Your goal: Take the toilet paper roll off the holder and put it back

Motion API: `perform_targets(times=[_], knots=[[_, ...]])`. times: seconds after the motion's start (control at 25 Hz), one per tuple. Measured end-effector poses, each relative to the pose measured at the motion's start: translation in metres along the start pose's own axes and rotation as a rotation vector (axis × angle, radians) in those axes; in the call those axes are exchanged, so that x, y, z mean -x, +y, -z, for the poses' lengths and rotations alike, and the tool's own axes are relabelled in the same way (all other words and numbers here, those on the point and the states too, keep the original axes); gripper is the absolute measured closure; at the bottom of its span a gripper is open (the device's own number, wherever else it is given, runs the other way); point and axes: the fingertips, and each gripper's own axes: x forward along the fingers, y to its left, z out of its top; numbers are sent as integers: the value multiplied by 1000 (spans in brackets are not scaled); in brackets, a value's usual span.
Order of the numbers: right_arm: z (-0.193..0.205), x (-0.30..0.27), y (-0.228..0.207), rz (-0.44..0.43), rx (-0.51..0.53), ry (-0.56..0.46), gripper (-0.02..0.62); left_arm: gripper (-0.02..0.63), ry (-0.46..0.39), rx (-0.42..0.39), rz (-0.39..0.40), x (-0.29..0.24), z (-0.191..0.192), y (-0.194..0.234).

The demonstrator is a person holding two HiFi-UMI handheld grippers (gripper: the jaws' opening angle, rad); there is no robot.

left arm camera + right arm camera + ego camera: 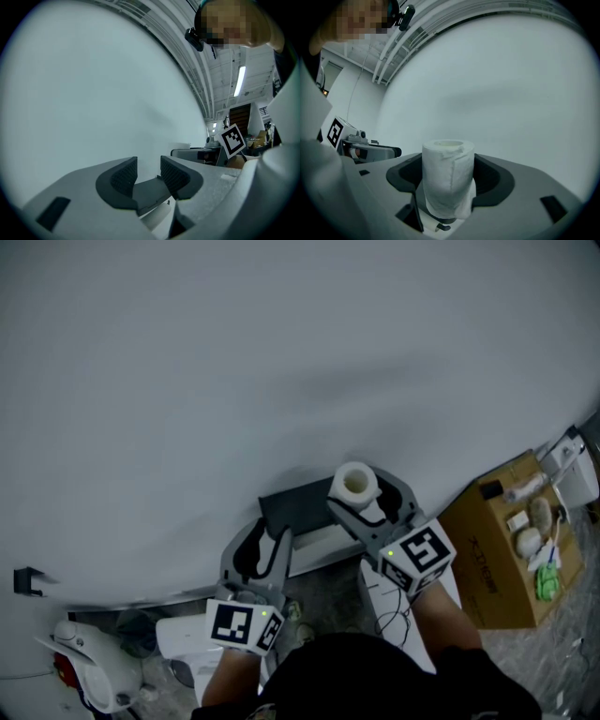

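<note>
While the left hand-held gripper [264, 545] idles near the wall, jaws slightly apart and nothing between them, the dark bracket [298, 506] just right of it stands bare; it is likely the holder. Further right, the right hand-held gripper [361, 502] clamps the toilet paper roll [353, 482] by its sides, core end up — off the holder, and held so, I judge, to go back on.

Toilet paper roll [448, 183]: soft, crinkly white paper. My right gripper [449, 171] looks like matt grey plastic, pads [490, 178] darker. Wall [497, 84] smooth, matt. Lower right of the head view, a plain brown cardboard box [497, 554].
</note>
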Motion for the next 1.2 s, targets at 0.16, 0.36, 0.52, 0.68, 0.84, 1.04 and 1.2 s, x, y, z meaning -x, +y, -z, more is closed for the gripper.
perform_targets(times=[0.16,0.36,0.52,0.68,0.84,1.04,1.2], knots=[[0,16,-6,-13,-5,-3,288,456,0,2,-15,-2,1,-16],[2,33,-12,-34,-21,-1,288,491,12,2,-42,-4,6,-33],[6,47,-17,-59,-37,-3,288,580,13,2,-91,-1,9,-46],[12,63,-17,-101,-62,-9,288,601,19,0,-144,6,13,-62],[18,76,-12,-149,-99,-8,288,602,36,-9,-199,20,18,-77],[20,84,10,-216,-130,-17,288,603,56,-29,-270,50,18,-84],[18,78,38,-259,-133,-23,288,603,60,-29,-315,77,16,-74]])
